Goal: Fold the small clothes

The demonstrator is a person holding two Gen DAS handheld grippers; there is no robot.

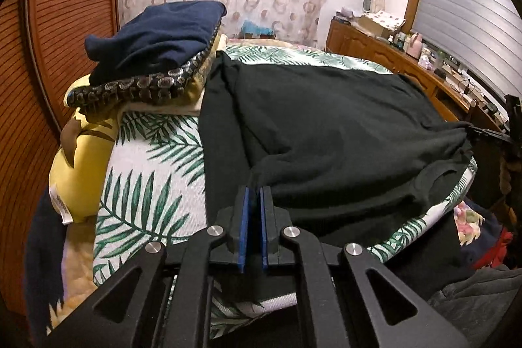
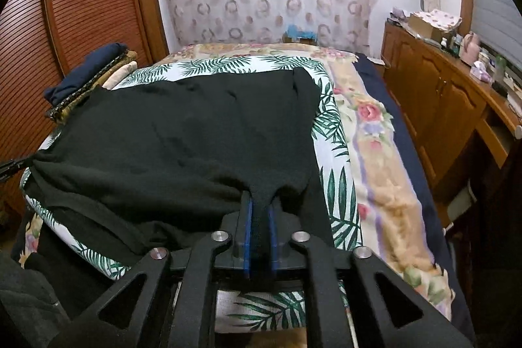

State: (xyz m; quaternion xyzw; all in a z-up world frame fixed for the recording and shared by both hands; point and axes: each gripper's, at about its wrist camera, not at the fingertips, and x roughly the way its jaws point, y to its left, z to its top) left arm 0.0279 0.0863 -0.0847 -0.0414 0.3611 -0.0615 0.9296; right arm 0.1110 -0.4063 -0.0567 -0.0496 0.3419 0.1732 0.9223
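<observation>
The dark green garment lies spread over the palm-print cloth on the bed, its near edge gathered at two corners. The left gripper has its blue pads nearly together on the near left corner; a narrow slit shows between them, and I cannot tell from this angle whether cloth runs through it, though the fabric bunches right at the tips. The right gripper is pinched on the near right corner, a strip of dark fabric plainly running between its pads.

To do this fold well, both corners should travel together and level, so the near edge stays taut and lands square on the far edge. Keep clear of the folded pile at the far left. A loose left pinch would likely skew the fold.
</observation>
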